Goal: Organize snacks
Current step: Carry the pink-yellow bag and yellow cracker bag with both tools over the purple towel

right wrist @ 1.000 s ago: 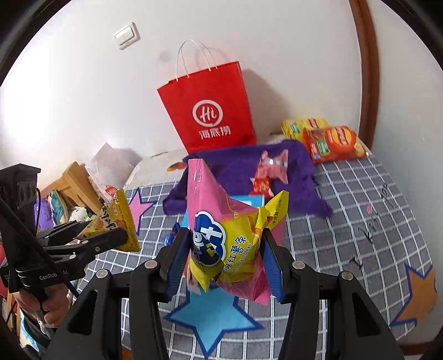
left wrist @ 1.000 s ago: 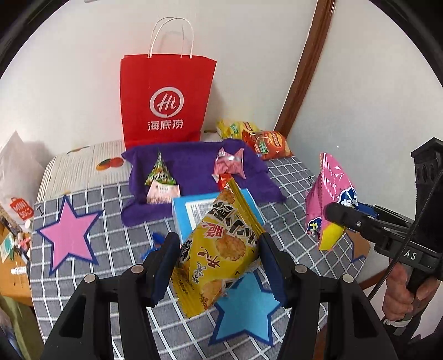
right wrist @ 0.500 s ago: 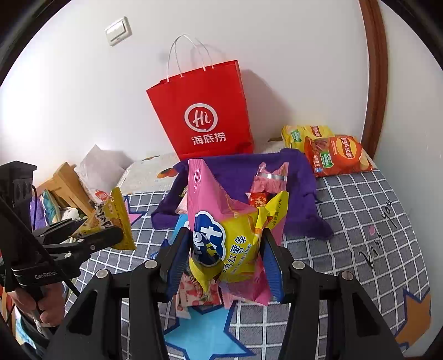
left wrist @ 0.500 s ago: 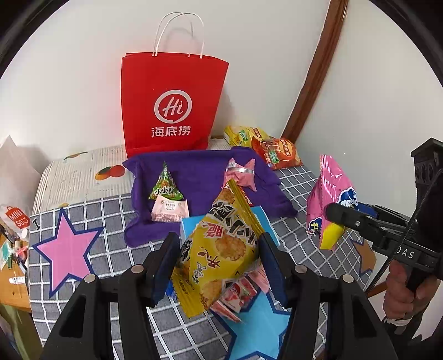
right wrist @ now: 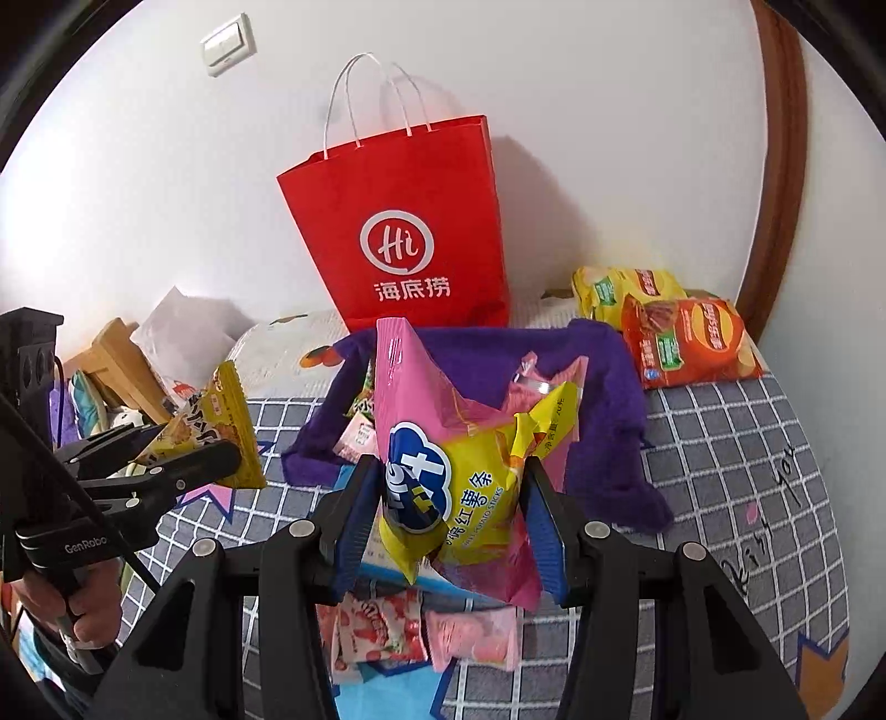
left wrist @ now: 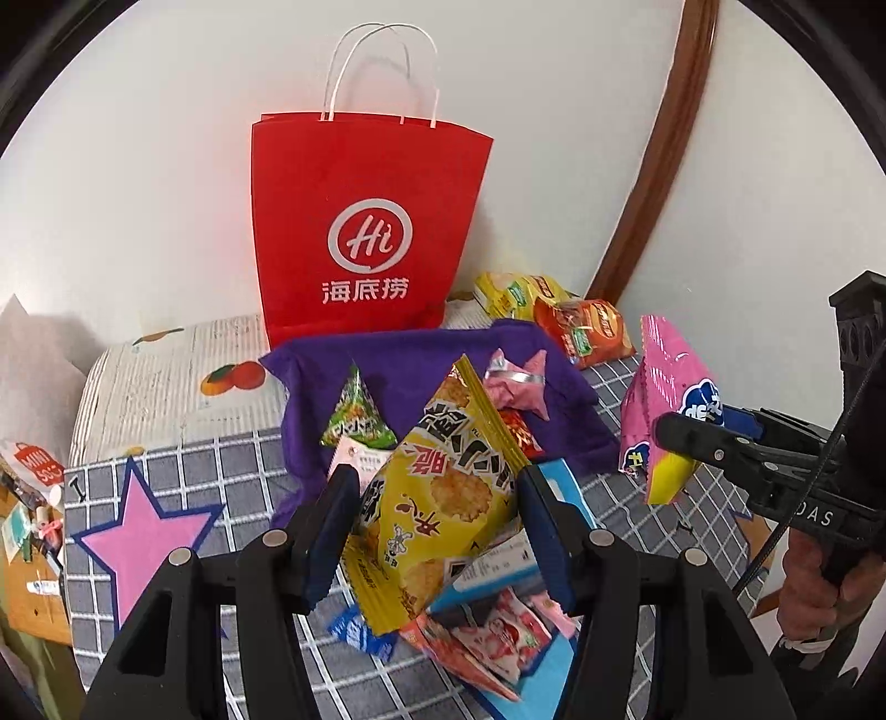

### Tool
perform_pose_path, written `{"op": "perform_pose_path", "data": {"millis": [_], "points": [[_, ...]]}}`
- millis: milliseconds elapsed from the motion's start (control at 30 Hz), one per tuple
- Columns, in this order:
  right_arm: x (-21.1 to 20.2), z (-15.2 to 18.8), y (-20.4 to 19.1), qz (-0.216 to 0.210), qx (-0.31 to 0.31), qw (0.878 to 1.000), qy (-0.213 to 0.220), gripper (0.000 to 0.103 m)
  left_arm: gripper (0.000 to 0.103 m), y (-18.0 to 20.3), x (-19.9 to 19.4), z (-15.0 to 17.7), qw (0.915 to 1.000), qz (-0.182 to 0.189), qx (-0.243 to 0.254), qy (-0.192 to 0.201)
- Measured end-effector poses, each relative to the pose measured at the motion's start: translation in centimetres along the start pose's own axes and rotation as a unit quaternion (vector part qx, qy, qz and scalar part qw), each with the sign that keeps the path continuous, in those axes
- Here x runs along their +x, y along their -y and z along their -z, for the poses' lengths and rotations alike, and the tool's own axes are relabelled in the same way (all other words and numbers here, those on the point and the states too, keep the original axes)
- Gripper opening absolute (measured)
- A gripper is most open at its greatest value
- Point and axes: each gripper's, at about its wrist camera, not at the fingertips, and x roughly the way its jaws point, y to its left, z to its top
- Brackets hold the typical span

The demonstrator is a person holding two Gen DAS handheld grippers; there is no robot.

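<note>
The yellow rice-cracker packet (left wrist: 437,487) is pinched in the left gripper (left wrist: 434,531); the pink sweet-potato-stick bag (right wrist: 465,471) is clamped in the right gripper (right wrist: 451,523), both held above the checked tablecloth (right wrist: 736,459). The purple cloth (left wrist: 410,354) lies at twelve o'clock, the red paper bag (left wrist: 365,221) beyond. I'd lower each gently and release one at a time.

A home room: checked tablecloth (right wrist: 747,459), wall switch (right wrist: 228,44), cluttered wooden shelf (right wrist: 119,360).
</note>
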Motion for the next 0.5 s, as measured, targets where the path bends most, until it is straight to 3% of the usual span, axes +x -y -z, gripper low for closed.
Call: {"op": "perform_pose_path", "data": {"millis": [500], "points": [[5.0, -3.5, 1.1, 0.030, -0.016, 0.999, 0.001, 0.051, 0.057, -1.8, 5.7, -3.5, 0.9999, -0.014, -0.001, -0.005]]}}
